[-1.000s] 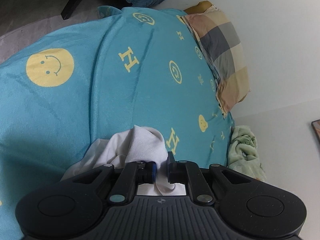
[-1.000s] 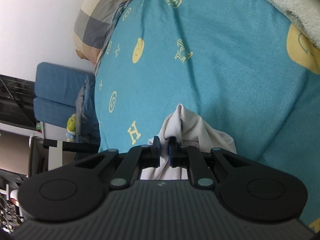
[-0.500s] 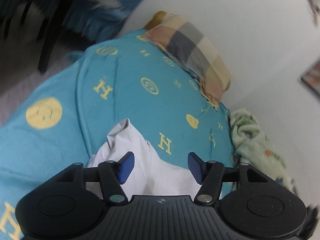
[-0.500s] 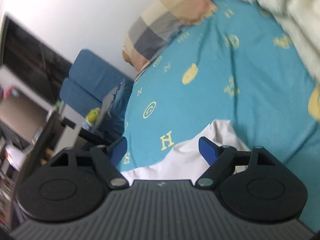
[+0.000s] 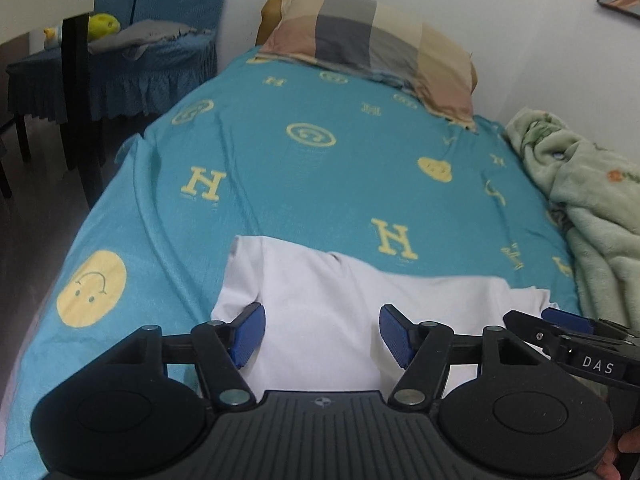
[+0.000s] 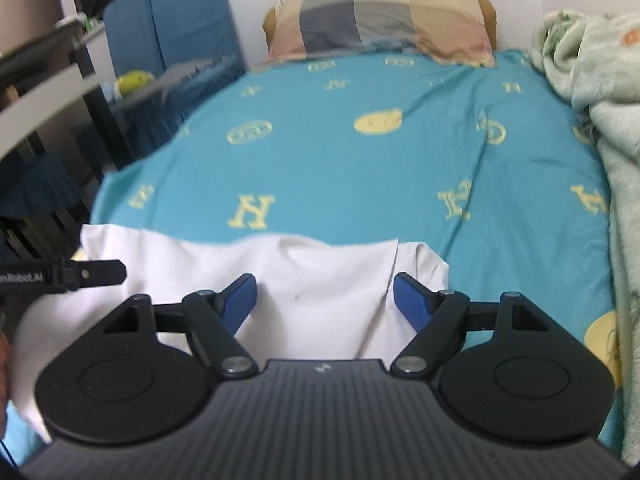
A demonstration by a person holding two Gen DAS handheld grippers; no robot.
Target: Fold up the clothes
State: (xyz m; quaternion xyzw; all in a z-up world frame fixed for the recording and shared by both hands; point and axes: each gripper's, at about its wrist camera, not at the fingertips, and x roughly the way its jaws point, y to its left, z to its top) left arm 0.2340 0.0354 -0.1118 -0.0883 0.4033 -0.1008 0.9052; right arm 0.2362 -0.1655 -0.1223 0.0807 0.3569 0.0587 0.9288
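Note:
A white garment [image 5: 320,304] lies spread flat on the teal bedsheet [image 5: 280,168], its far edge toward the pillow. My left gripper [image 5: 322,330] hovers over its left part, open, blue pads wide apart with nothing between them. The right gripper's tip shows at the right edge of the left wrist view. In the right wrist view the same white garment [image 6: 320,276] fills the near bed, a fold line near its right end. My right gripper [image 6: 324,300] is open above it, holding nothing. The left gripper's black finger pokes in from the left.
A checked pillow [image 5: 372,40] lies at the head of the bed against the white wall. A pale green blanket [image 5: 592,200] is heaped along the right side. Left of the bed stand a blue covered chair [image 5: 120,52] and a dark chair frame [image 5: 76,92].
Both grippers were shut on the bunched white garment a second ago; they opened and let it go. The garment now lies spread flat, and both views have levelled toward the pillow.

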